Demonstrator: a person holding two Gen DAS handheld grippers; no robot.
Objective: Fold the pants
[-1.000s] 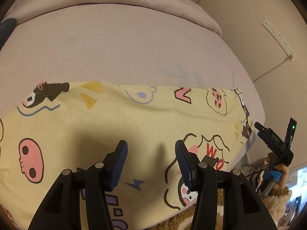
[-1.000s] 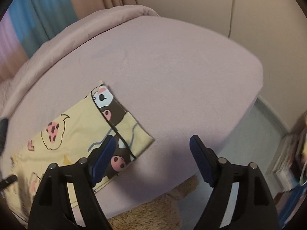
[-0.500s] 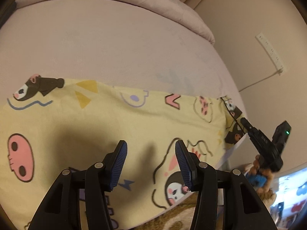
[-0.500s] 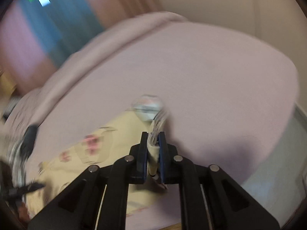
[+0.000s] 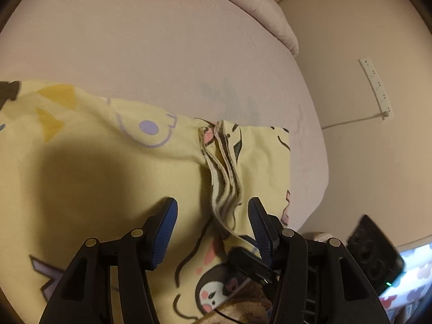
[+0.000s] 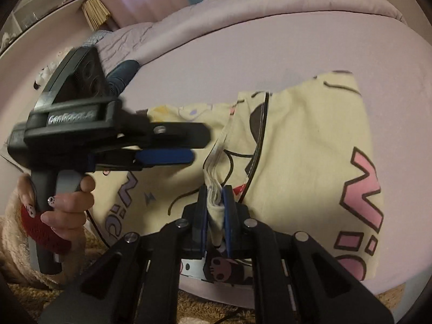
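Observation:
Yellow cartoon-print pants [image 5: 94,162] lie on the pink bed, one end folded back over the rest. My left gripper [image 5: 213,213] is open just above the cloth, with the folded hem edge [image 5: 224,186] standing between its blue pads. My right gripper [image 6: 215,199] is shut on that bunched hem of the pants [image 6: 310,162] and holds it up. The left gripper [image 6: 164,156] also shows in the right wrist view, held by a hand at the left.
The pink bed sheet [image 5: 162,40] stretches away behind the pants, with a rolled duvet [image 5: 264,8] at the far side. A wall with a power strip [image 5: 375,86] is to the right. A fuzzy brown rug [image 6: 16,243] lies below the bed edge.
My right gripper shut on the pants' end and carried it left over the rest, up to my left gripper. The left gripper stayed open and shifted toward that end.

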